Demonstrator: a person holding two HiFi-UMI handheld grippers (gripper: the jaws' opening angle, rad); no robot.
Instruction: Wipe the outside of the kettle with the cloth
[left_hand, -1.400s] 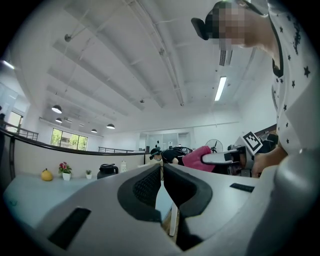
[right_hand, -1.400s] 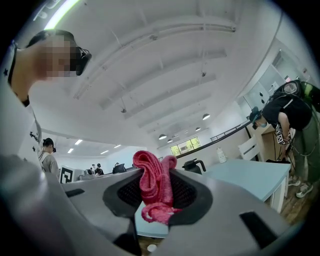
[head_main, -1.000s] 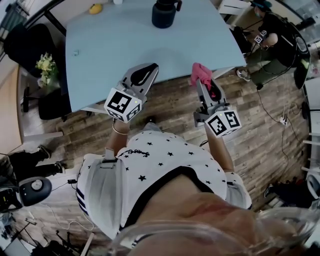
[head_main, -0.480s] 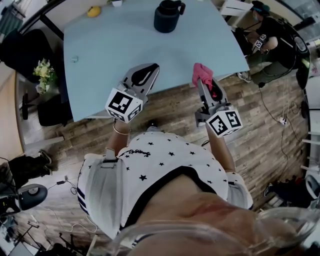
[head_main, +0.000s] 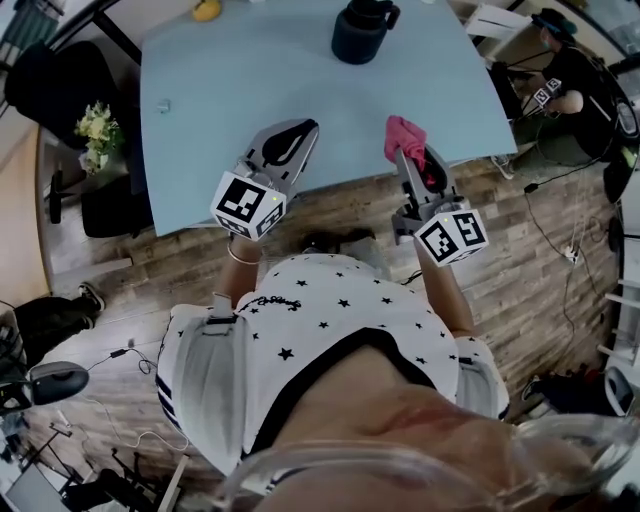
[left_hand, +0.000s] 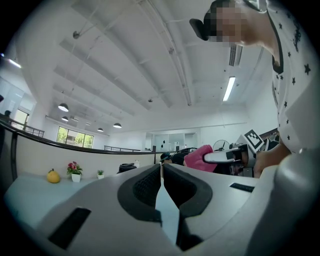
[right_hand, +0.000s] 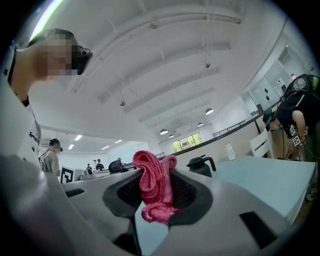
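A dark kettle (head_main: 362, 30) with a handle stands at the far side of the light blue table (head_main: 230, 120); it also shows small in the right gripper view as a kettle (right_hand: 201, 165). My right gripper (head_main: 410, 152) is shut on a pink cloth (head_main: 403, 135), seen bunched between the jaws as the cloth (right_hand: 155, 187). It hovers over the table's near edge, well short of the kettle. My left gripper (head_main: 303, 128) is shut with nothing in it, above the near part of the table; its jaws meet in the left gripper view (left_hand: 161, 172).
A yellow fruit-like object (head_main: 206, 10) lies at the far left of the table, and a small flower pot (left_hand: 75, 172) stands near it. A black chair (head_main: 60, 85) and flowers (head_main: 92, 130) sit left of the table. A person (head_main: 565, 90) works at the right.
The view has shifted so the table, kettle and both grippers sit slightly to the right. Both grippers keep their pose over the near edge, the cloth still held.
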